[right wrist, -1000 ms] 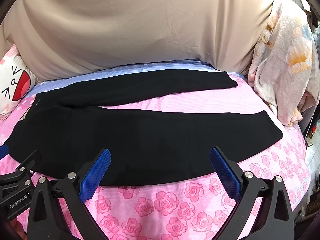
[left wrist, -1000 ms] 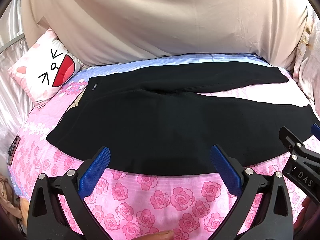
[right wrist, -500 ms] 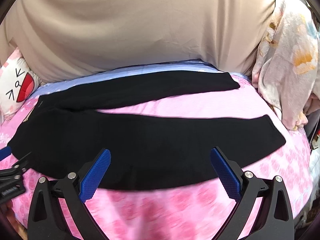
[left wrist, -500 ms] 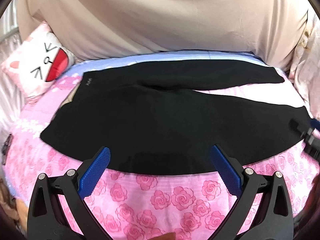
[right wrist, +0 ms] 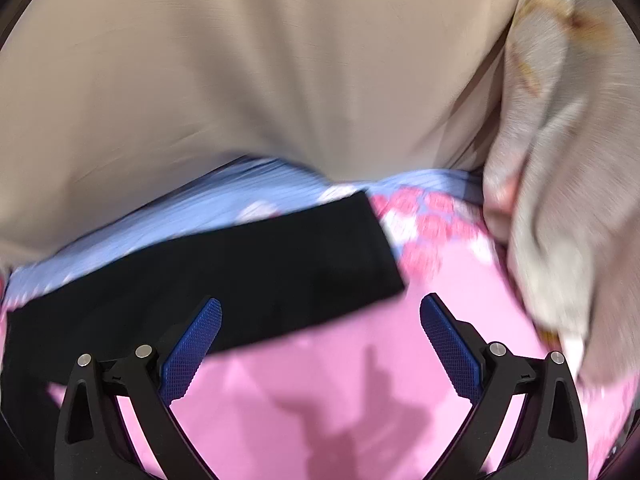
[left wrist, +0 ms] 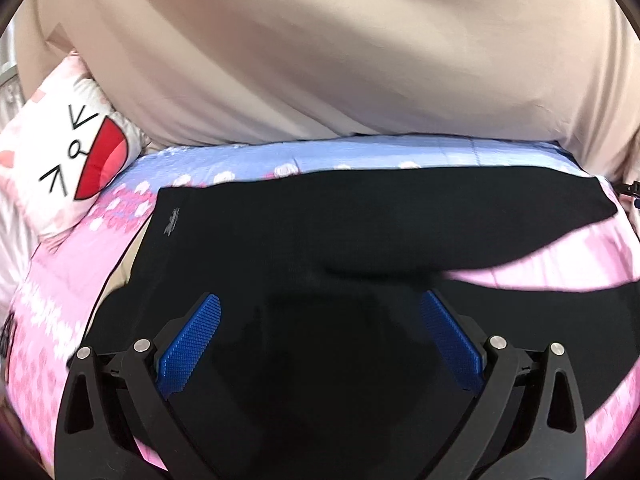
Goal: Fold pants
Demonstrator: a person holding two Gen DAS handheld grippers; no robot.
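- Pants [left wrist: 320, 248], black, lie spread flat on the bed [left wrist: 560, 272], whose cover is pink with roses and blue at the far edge.
- Waistband end lies toward the cat-face pillow [left wrist: 68, 152]; both legs run away from the pillow, split by a wedge of pink cover.
- Left gripper [left wrist: 320, 340] hangs over the pants' seat, blue pads spread wide, pinching nothing.
- Right gripper [right wrist: 320, 340] is spread wide too, over bare cover just beside the far leg's hem [right wrist: 376, 248].
- Beige curtain [right wrist: 240, 80] hangs behind the bed; the right view is blurred.
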